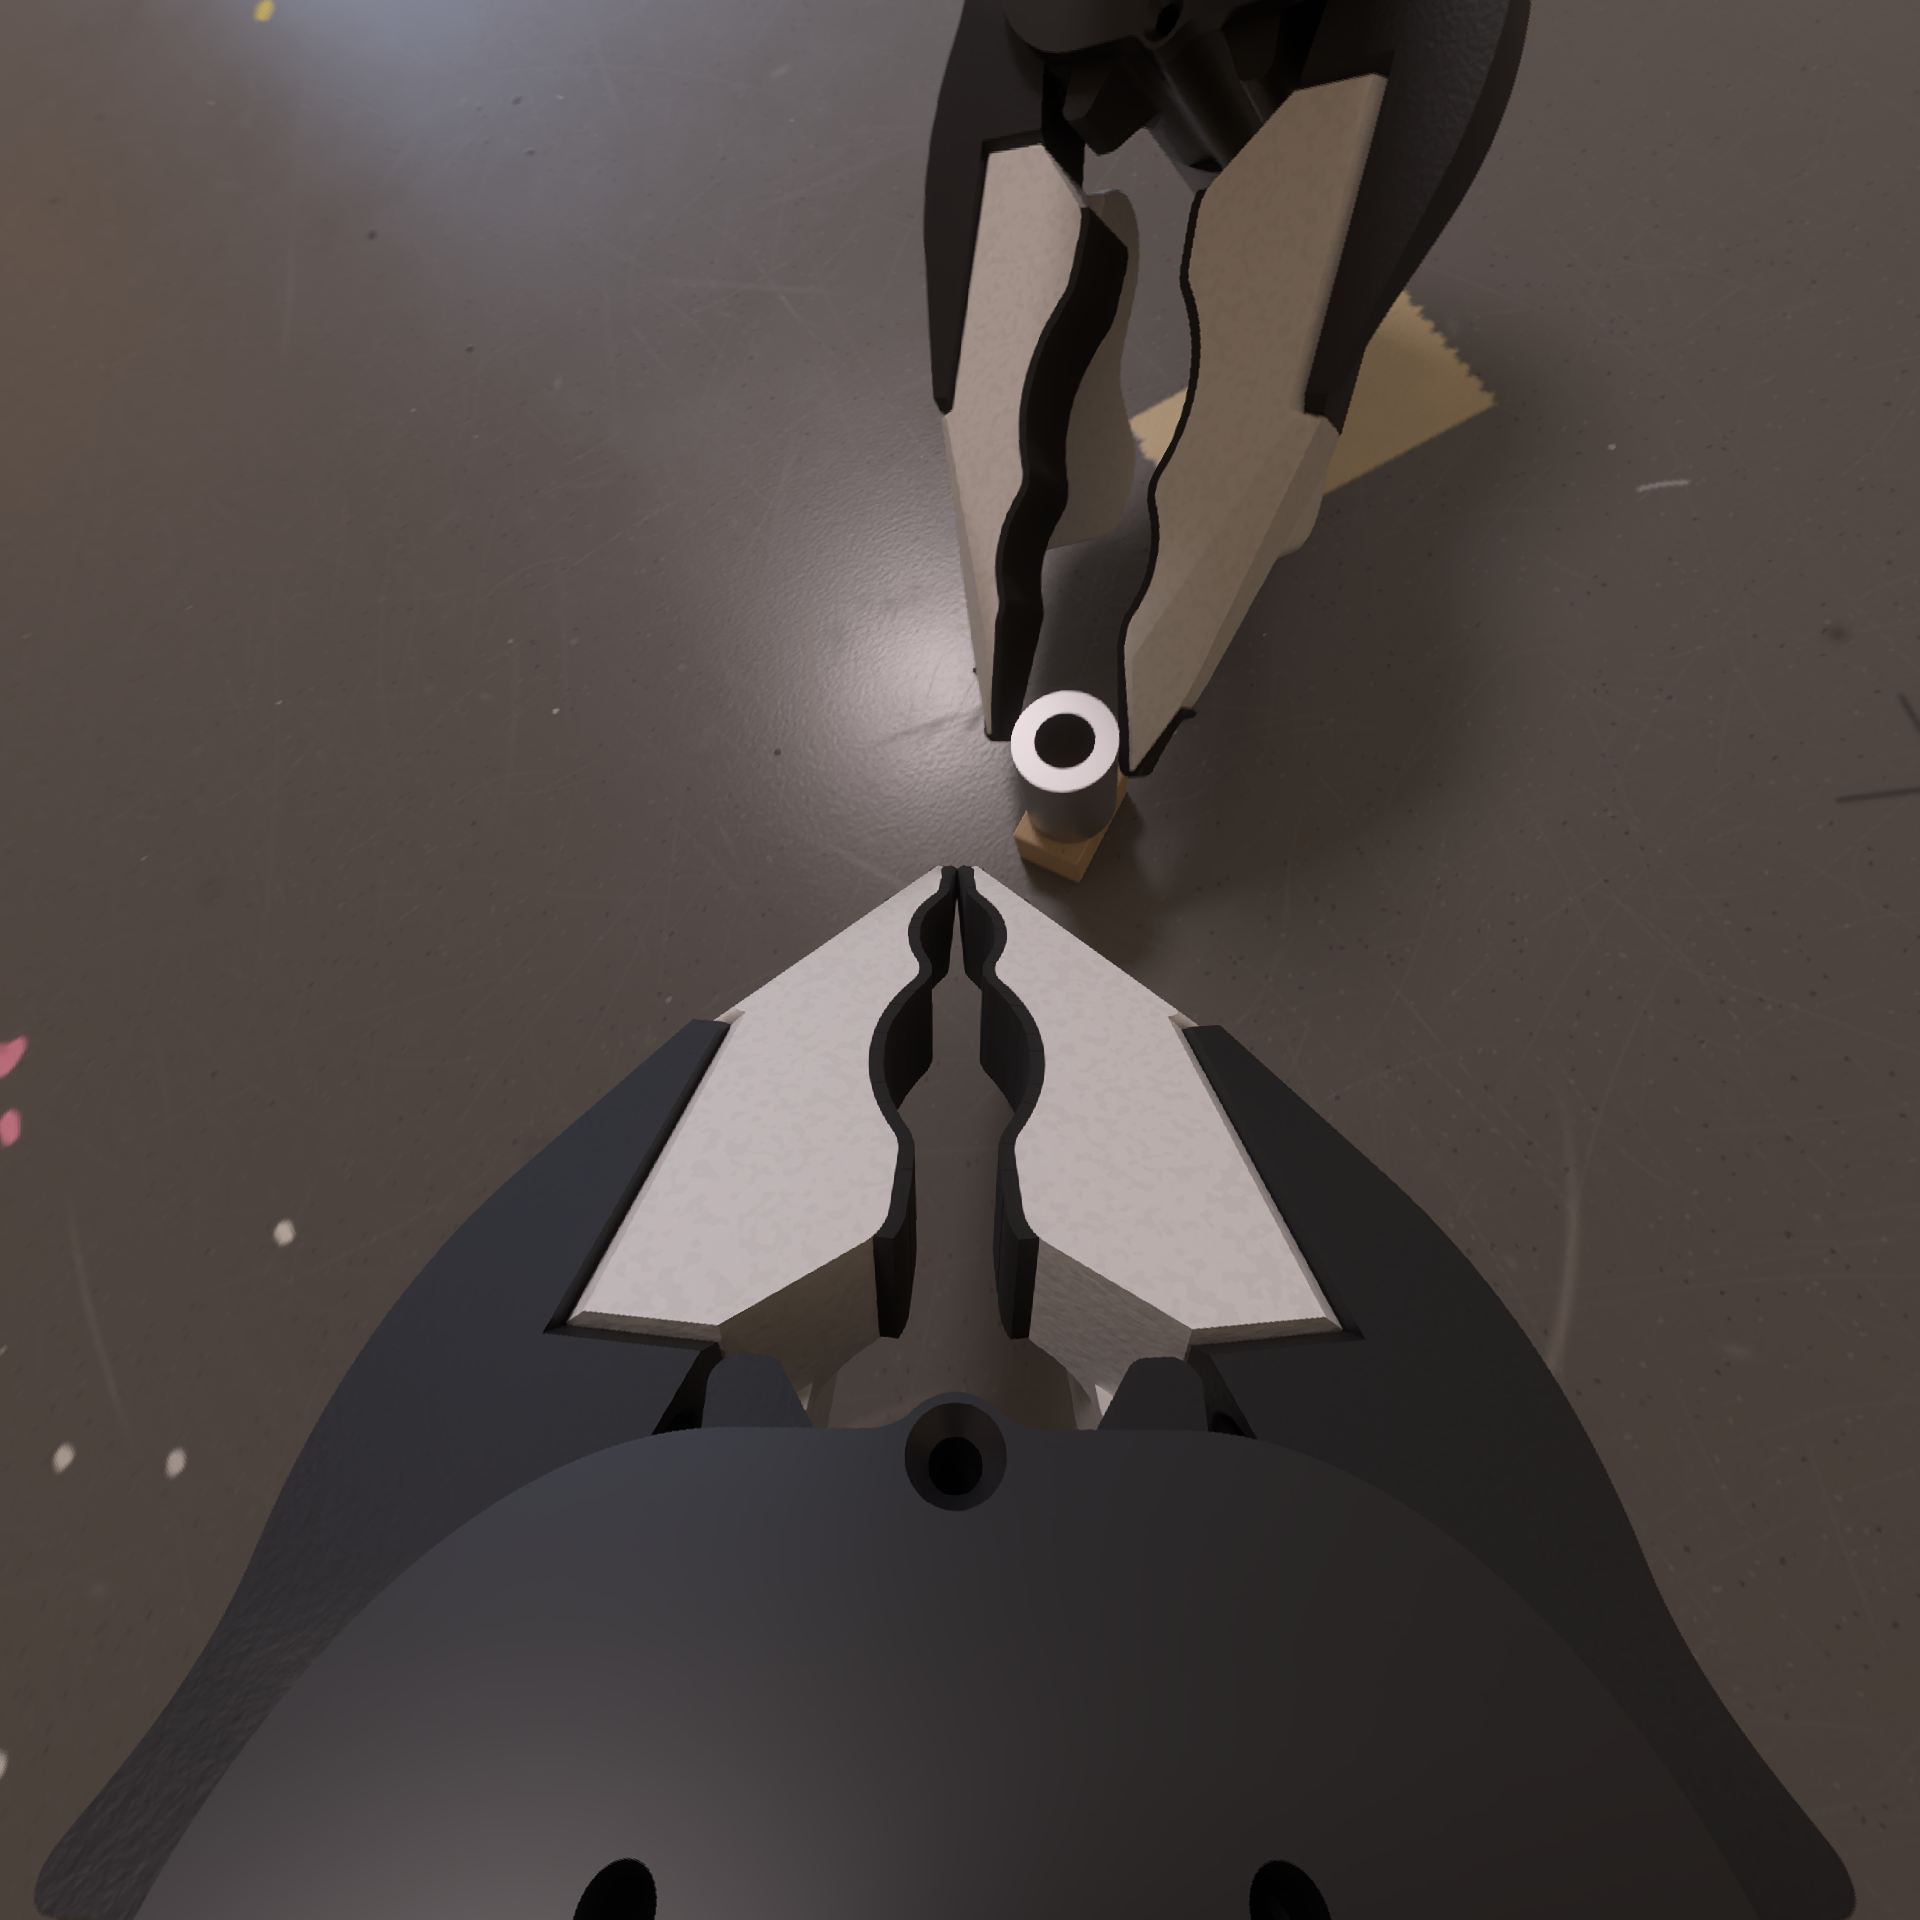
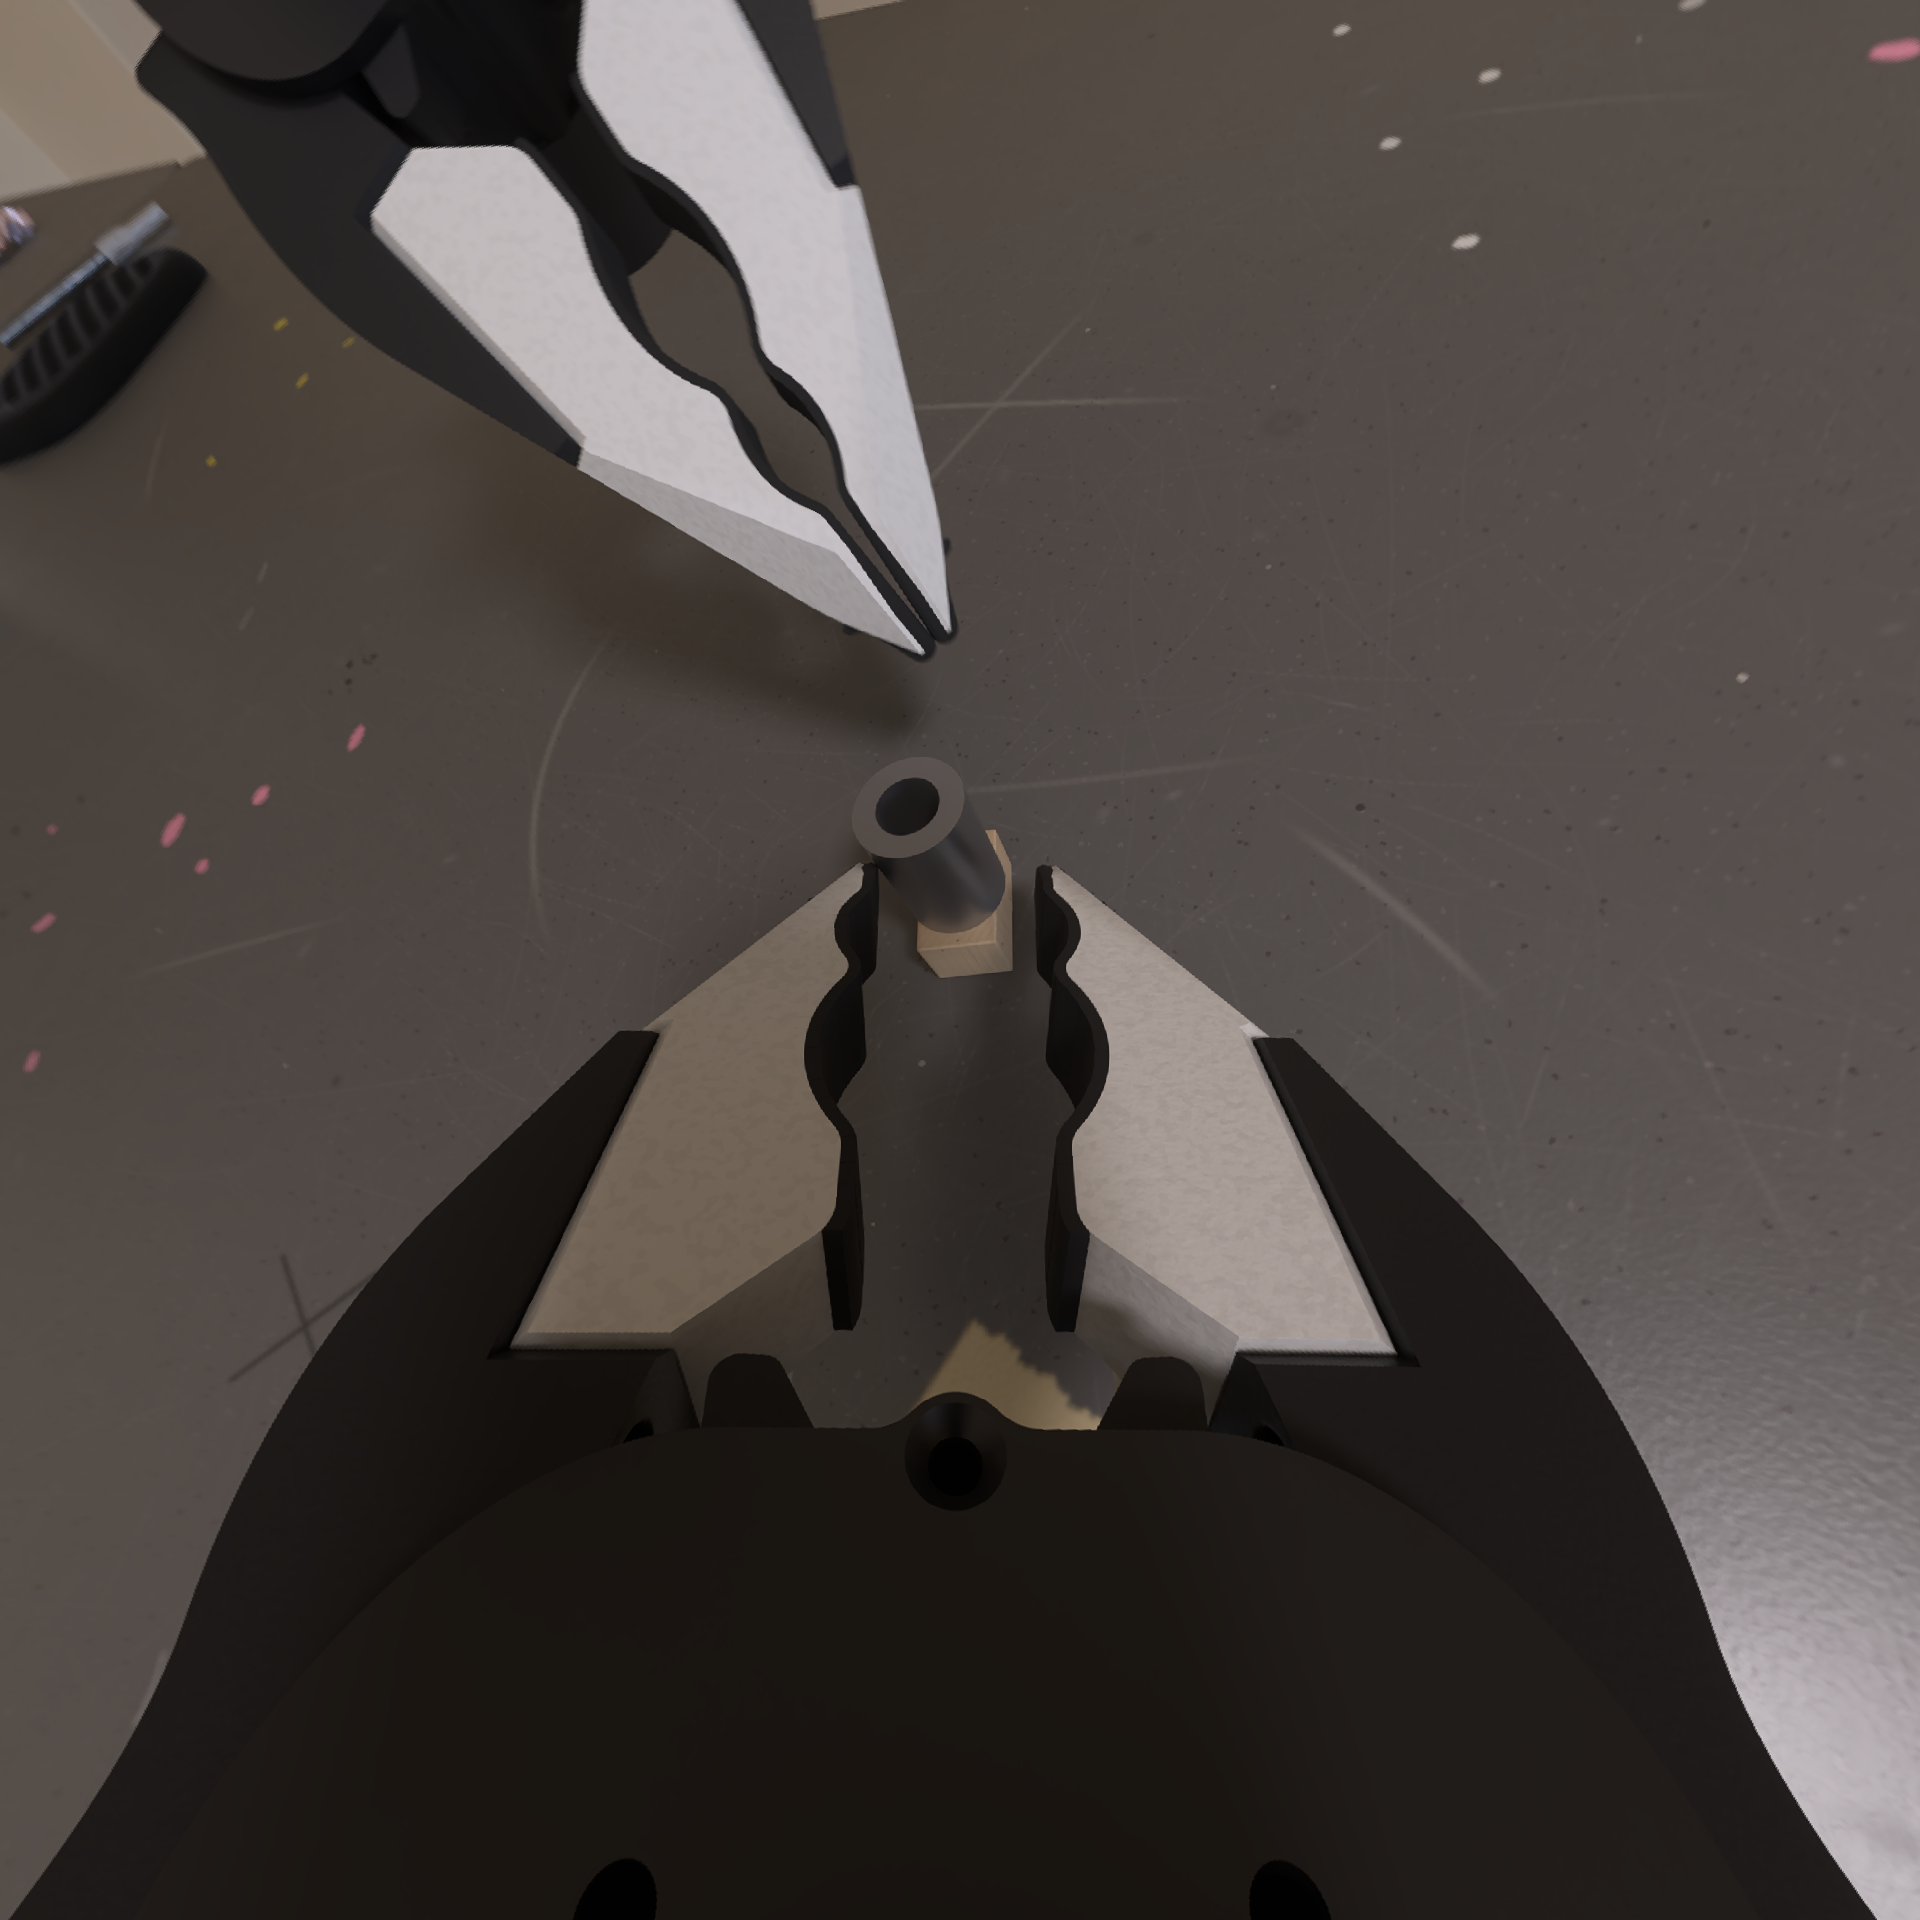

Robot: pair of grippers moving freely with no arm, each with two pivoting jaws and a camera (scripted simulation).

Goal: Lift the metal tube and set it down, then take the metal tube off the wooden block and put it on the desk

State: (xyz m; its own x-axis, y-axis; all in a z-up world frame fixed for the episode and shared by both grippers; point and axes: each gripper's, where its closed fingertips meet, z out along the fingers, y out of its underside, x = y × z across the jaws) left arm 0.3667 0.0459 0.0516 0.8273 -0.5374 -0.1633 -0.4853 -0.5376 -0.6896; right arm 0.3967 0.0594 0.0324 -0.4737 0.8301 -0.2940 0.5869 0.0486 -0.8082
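A short metal tube point(image 1: 1065, 800) stands upright on a small wooden block point(image 1: 1058, 857) on the dark desk point(image 1: 468, 623). My right gripper point(image 1: 1075, 746) reaches in from the far side, open, with one finger on each side of the tube. In the right wrist view the tube point(image 2: 940, 862) and block point(image 2: 966, 951) sit between the open right gripper's point(image 2: 956, 873) tips, with a gap at the right finger. My left gripper point(image 1: 956, 873) is shut and empty, its tips just short of the block. It also shows in the right wrist view point(image 2: 932, 646), beyond the tube.
A beige sheet with a jagged edge point(image 1: 1403, 416) lies on the desk under the right gripper. A black ribbed object point(image 2: 83, 353) with a metal rod point(image 2: 88, 275) on it lies far off at the left. Paint specks dot the desk.
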